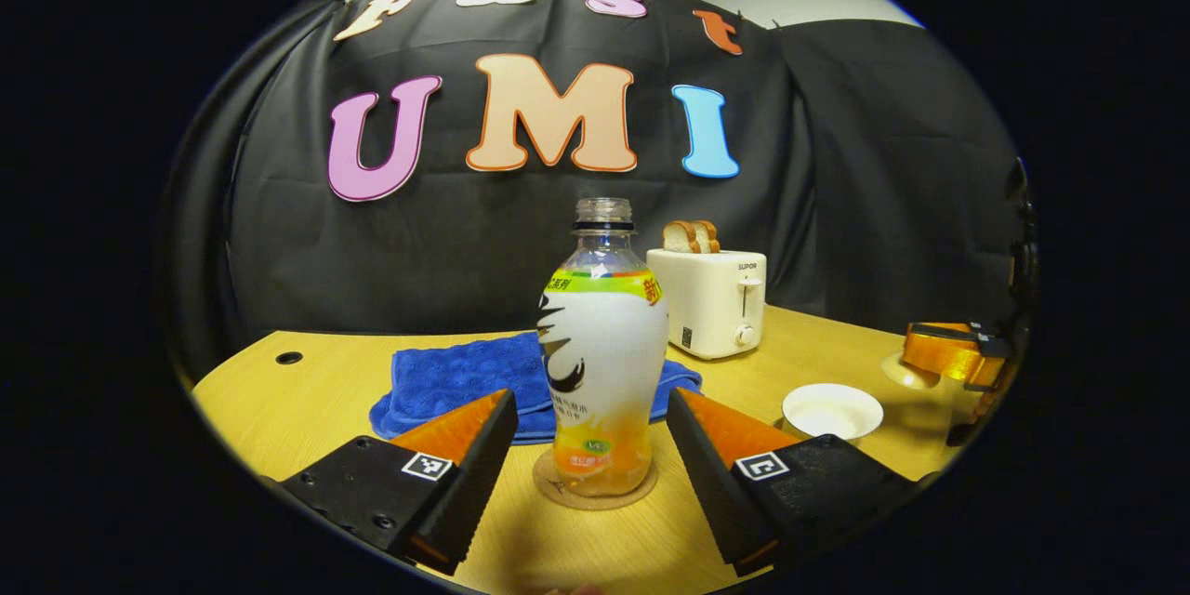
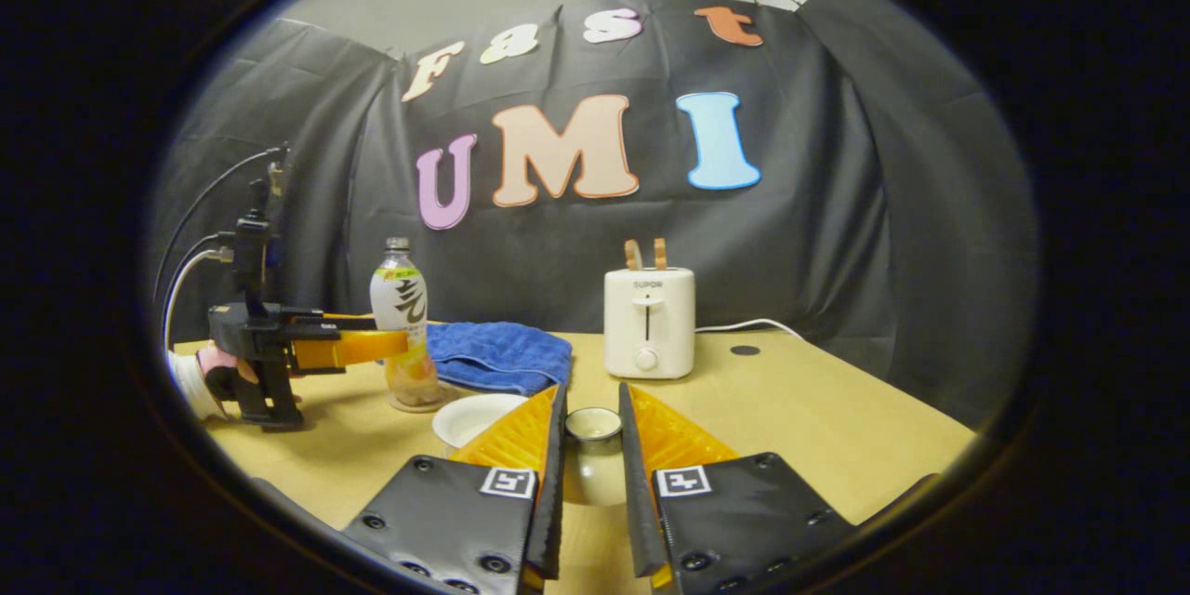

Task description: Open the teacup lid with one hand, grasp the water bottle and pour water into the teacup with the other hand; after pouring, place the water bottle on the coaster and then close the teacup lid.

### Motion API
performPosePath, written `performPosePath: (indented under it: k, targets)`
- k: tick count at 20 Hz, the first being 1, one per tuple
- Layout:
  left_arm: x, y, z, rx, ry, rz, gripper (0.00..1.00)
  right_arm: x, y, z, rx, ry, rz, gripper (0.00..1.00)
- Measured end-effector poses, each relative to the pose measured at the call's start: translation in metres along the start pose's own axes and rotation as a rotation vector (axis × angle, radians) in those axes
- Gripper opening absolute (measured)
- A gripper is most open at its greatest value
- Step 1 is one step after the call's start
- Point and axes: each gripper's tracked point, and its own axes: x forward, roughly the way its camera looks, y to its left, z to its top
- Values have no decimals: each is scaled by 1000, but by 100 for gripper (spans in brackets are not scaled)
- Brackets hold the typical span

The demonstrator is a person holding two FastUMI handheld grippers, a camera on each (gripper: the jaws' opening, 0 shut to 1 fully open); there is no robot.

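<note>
On our counter [image 1: 279, 390] the bottle [image 1: 602, 363] sits on its coaster [image 1: 595, 493] between spread left jaws, while right jaws pinch the lid [image 2: 593, 425], still to go back.

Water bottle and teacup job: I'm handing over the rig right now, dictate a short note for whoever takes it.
Left gripper: fingers open on either side of the water bottle, not gripping it.
Right gripper: fingers shut on a small cream piece that looks like the teacup lid, low over the table.
The bottle stands upright and uncapped on the coaster; the teacup sits open to its right.
Done: lid off. I cannot tell whether water has been poured.
Left: pour if needed, return the bottle to the coaster, close the lid.
</note>
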Motion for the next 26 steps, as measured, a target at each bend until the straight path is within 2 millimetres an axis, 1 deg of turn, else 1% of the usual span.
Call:
performPosePath:
  k: [3, 5, 6, 7, 9, 11, 13, 14, 16, 18, 22, 26]
  targets:
    - [-16, 7, -8, 9, -3, 22, 94, 10, 12, 0, 1, 1, 39, 32]
    - [-25, 14, -7, 12, -8, 42, 94, 16, 21, 0, 1, 2, 61, 32]
    - [-28, 16, -9, 14, -4, 44, 94, 20, 26, -1, 1, 2, 72, 32]
    - [-28, 17, -7, 18, -10, 45, 94, 23, 31, -1, 2, 2, 85, 33]
    - [-36, 26, -7, 15, -19, 66, 94, 31, 43, -1, 3, 3, 115, 32]
    - [-46, 33, -2, 8, -46, 93, 94, 37, 55, -2, 2, 6, 148, 32]
    - [-54, 43, 1, 7, -68, 133, 94, 43, 65, -3, 3, 8, 172, 32]
    - [-58, 46, 0, 8, -68, 150, 94, 45, 69, -3, 3, 10, 180, 32]
    - [-67, 52, 0, 7, -73, 181, 94, 47, 73, -5, 1, 20, 195, 32]
    - [-77, 62, 1, 10, -83, 226, 94, 50, 74, -8, -2, 38, 199, 32]
    - [-91, 77, 1, 10, -84, 309, 94, 51, 77, -16, -12, 92, 208, 32]
    - [-96, 86, 1, 11, -84, 357, 94, 54, 76, -21, -12, 124, 199, 32]
